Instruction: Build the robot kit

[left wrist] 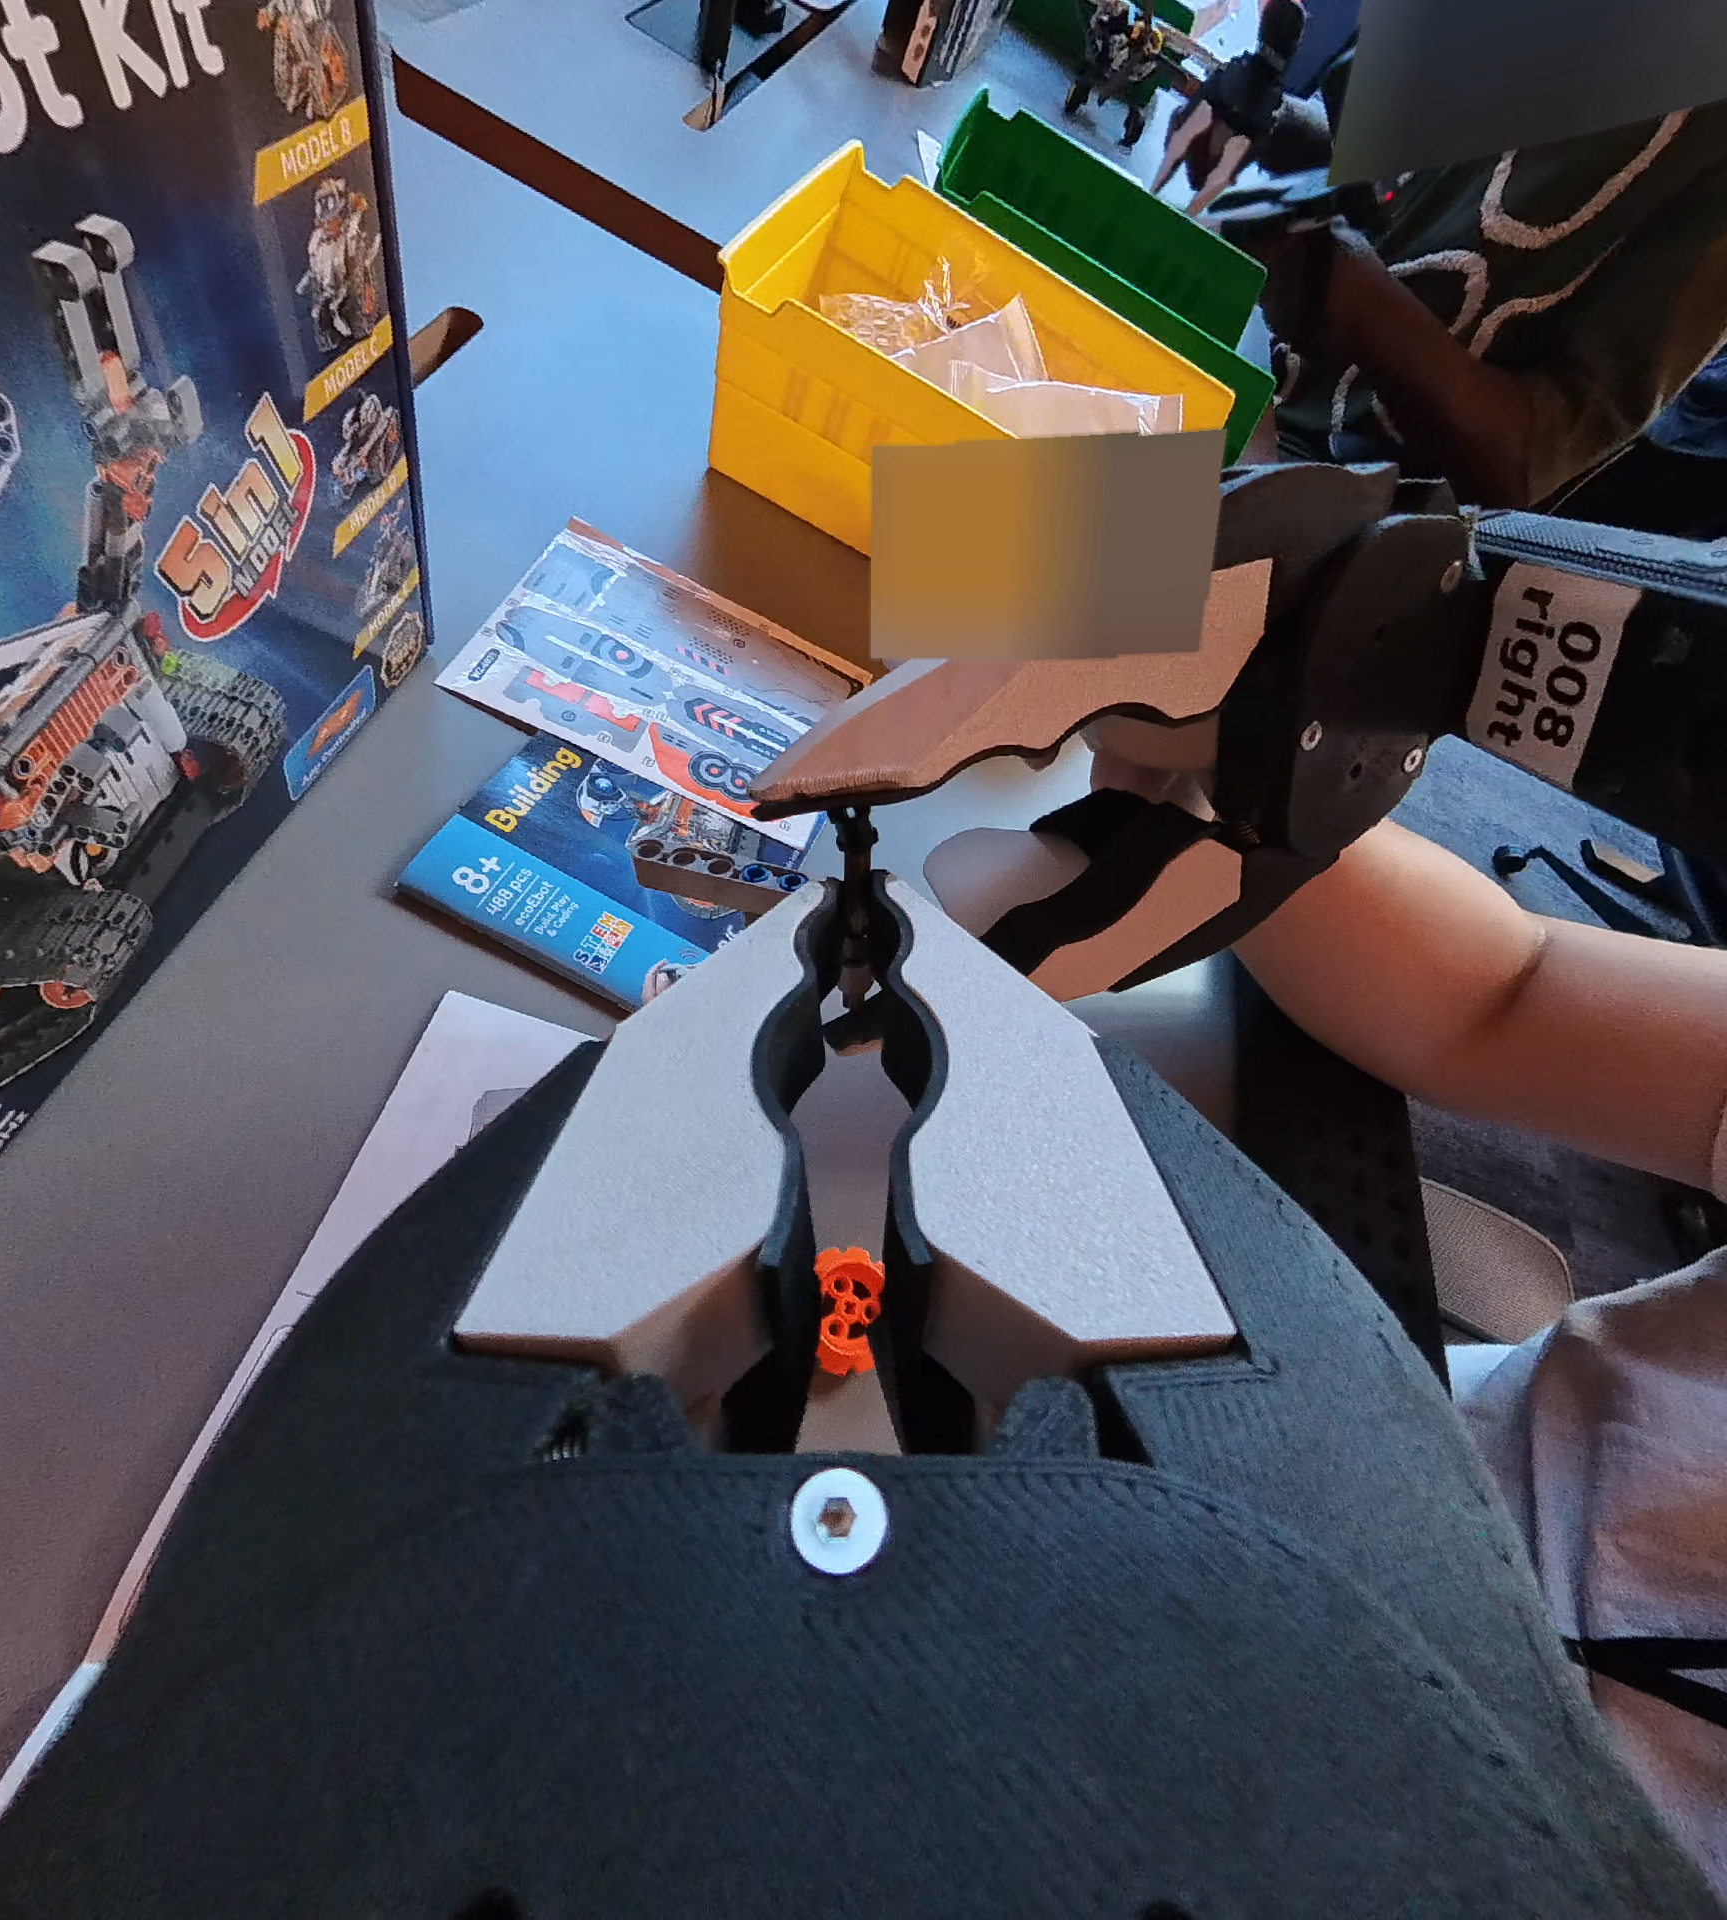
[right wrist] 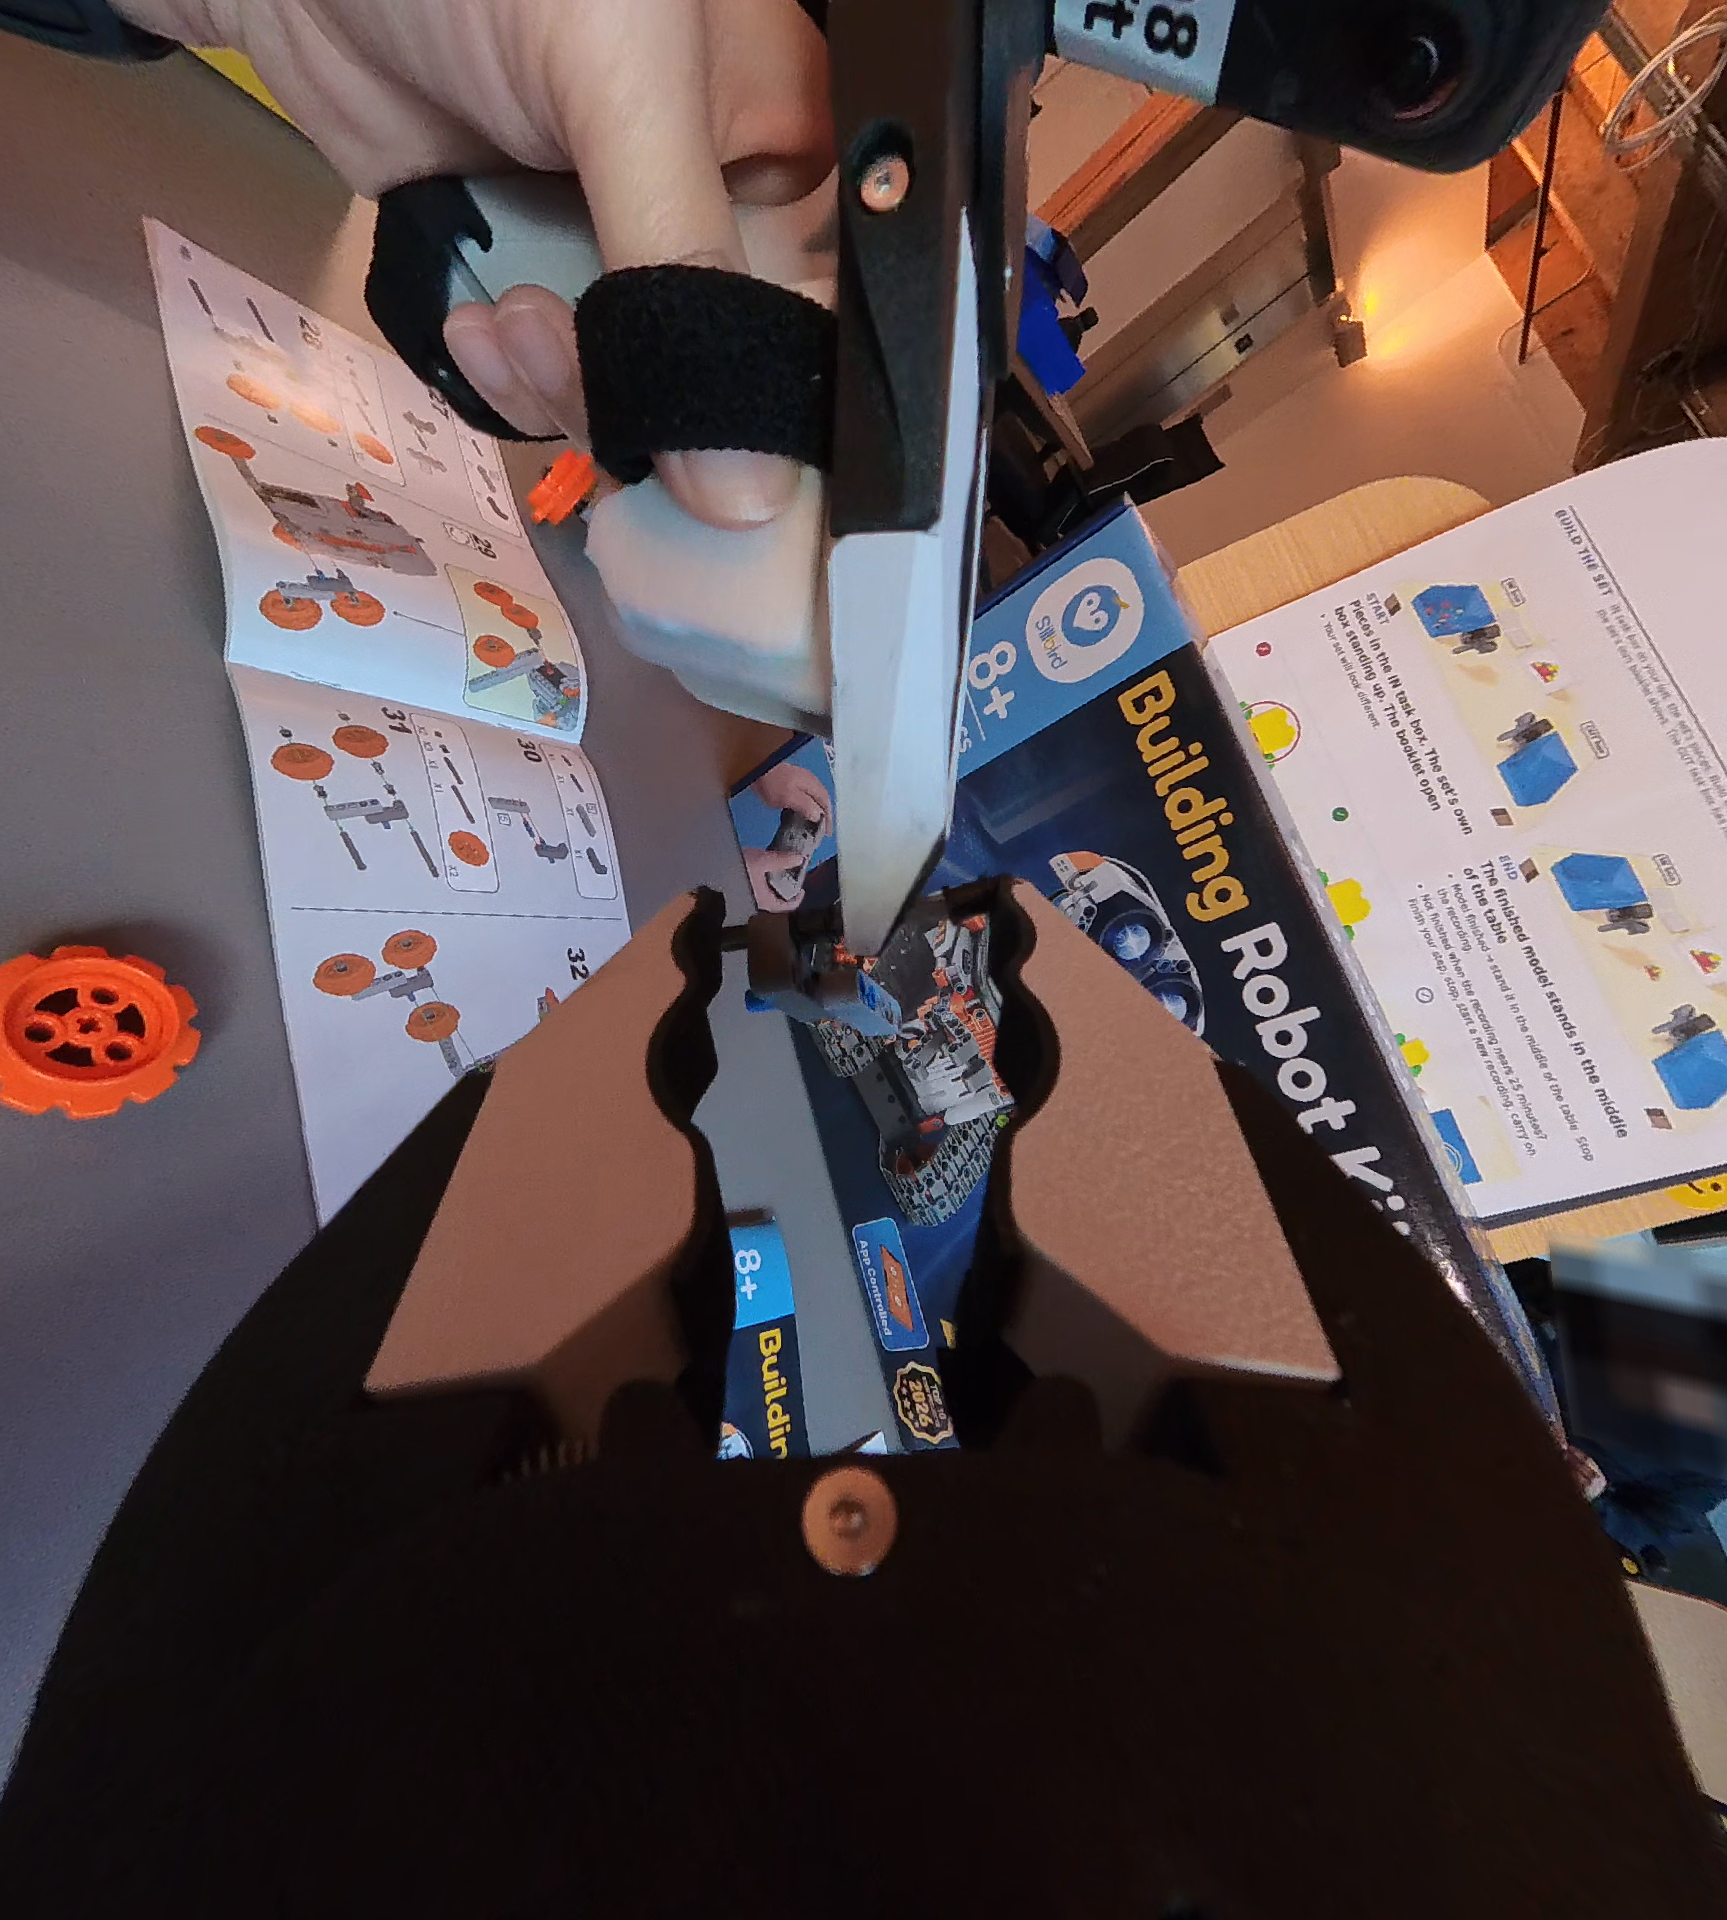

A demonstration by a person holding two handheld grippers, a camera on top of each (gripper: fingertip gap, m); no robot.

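Observation:
My left gripper [left wrist: 857,906] is shut on a thin black axle [left wrist: 854,862] held upright. A short grey beam with blue pins [left wrist: 713,868] hangs on the axle. My right gripper [right wrist: 859,904] is open and straddles the axle piece [right wrist: 812,982], which touches its left finger; the other finger stands clear. In the left wrist view the right gripper [left wrist: 890,868] reaches in from the right, its upper finger on the axle's top. In the right wrist view the left gripper [right wrist: 885,894] comes down from above. An orange gear [right wrist: 74,1029] lies on the table.
The robot kit box [left wrist: 111,520] stands at left. A yellow bin [left wrist: 786,343] holds plastic bags, with a green bin [left wrist: 1098,229] behind. An open instruction booklet [right wrist: 402,727], a white sheet [right wrist: 1565,810], a sticker sheet [left wrist: 630,665] and a small orange part [right wrist: 560,486] lie on the grey table. Only a small space, under 4 cm, lies between the two pairs of fingers. Between my right fingertips and the orange gear [right wrist: 74,1029] there is roughly 15 cm. It turns up in the left wrist view [left wrist: 860,1305] as well.

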